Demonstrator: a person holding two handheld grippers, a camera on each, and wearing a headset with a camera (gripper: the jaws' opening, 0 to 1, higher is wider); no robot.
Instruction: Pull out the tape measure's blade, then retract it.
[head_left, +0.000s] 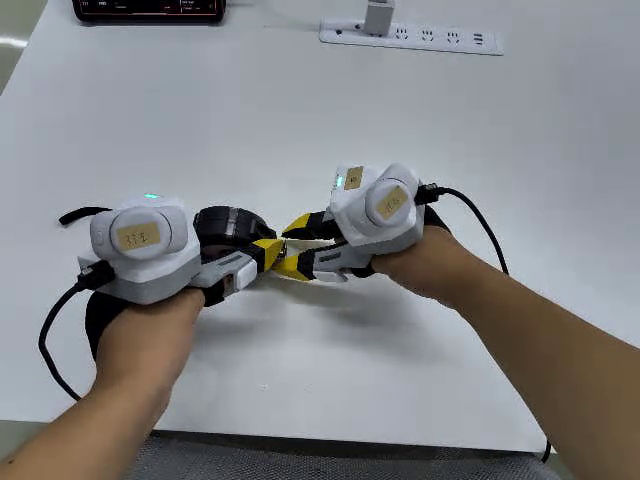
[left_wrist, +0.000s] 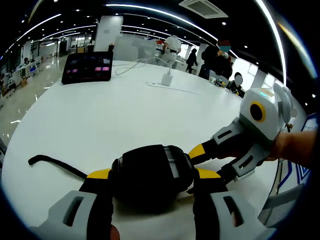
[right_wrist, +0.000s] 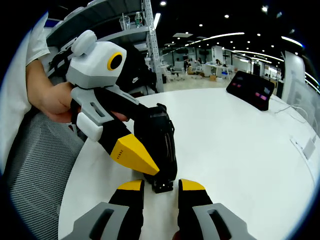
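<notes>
Left gripper view gives the plainest sight of the grip: the black tape measure (left_wrist: 150, 167) is clamped across its case between the yellow-tipped jaws of the left gripper (left_wrist: 152, 176), one jaw pressed against each side, and the case is rested on the white table (left_wrist: 100, 115). A thin black strap (left_wrist: 50, 162) is trailed from the case across the table surface toward the left of that view. The right gripper (right_wrist: 162, 191) is brought in from the opposite side, nose to nose with the left one, and both are held near the table's front edge in the head view. In the right gripper view its jaws are set only a narrow gap apart, and a small black tab (right_wrist: 162, 185) at the mouth of the case is placed between the two yellow tips, just beside the case itself. Whether the tab is actually pinched or merely flanked by those tips cannot be told. At the far side of the table a white power strip (head_left: 410, 36) and a dark tablet (left_wrist: 87, 67) are laid, well apart from the grippers.
</notes>
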